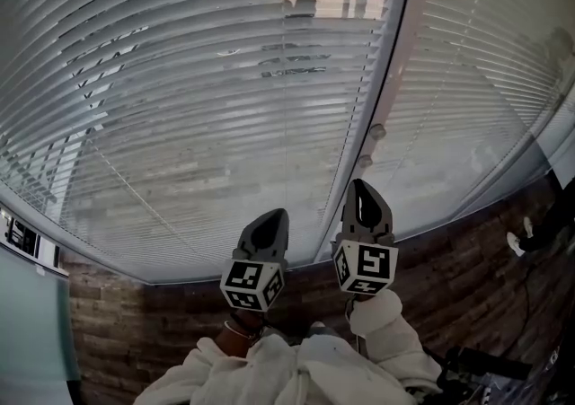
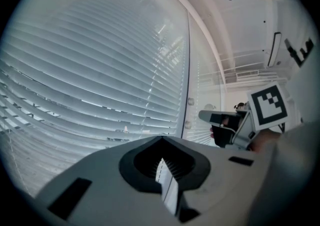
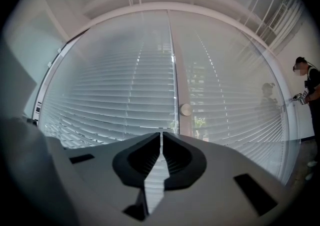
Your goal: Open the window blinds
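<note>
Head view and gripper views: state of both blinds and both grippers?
Left blind: lowered, slats tilted shut, a few askew.
Right blind: lowered, slats tilted shut.
Left gripper: jaws shut, nothing between them.
Right gripper: jaws shut, nothing visibly between them.

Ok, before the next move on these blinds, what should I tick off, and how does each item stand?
1. Blinds open: not ok, the slats lie shut.
2. Right gripper jaws together: ok.
3. Something pinched in those jaws: cannot tell, nothing shows between them.
4. Right gripper facing the frame and its knob: ok.
5. Left gripper jaws together with nothing in them: ok.
</note>
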The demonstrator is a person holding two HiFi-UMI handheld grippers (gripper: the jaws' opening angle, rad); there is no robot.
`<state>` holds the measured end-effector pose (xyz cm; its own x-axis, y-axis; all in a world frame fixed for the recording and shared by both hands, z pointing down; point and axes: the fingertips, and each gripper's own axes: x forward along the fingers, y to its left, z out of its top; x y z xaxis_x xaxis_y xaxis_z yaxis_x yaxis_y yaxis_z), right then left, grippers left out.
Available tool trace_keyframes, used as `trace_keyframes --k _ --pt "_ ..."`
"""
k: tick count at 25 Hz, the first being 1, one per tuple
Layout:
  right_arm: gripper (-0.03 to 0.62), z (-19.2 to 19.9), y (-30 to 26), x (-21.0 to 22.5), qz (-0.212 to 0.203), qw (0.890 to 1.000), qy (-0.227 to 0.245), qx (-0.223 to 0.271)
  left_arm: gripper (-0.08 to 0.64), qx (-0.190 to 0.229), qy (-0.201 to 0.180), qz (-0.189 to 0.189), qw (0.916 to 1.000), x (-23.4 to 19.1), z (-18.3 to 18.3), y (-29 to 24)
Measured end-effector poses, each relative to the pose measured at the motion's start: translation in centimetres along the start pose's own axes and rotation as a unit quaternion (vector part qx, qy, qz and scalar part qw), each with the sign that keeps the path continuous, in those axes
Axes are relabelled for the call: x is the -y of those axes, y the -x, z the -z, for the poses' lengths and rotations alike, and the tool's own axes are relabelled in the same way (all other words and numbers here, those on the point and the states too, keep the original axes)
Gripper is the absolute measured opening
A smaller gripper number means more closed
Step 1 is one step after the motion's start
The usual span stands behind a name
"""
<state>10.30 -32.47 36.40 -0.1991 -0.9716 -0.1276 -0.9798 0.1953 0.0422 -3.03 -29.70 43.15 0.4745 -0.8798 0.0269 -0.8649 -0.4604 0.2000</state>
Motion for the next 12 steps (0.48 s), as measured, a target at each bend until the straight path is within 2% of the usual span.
trace_keyframes --k 12 --pt "0.02 -0.5 1.0 -0.5 0.012 1.0 0.007 -0.008 -0.002 0.003 0.002 0.01 0.9999 0.6 -0.7 1.2"
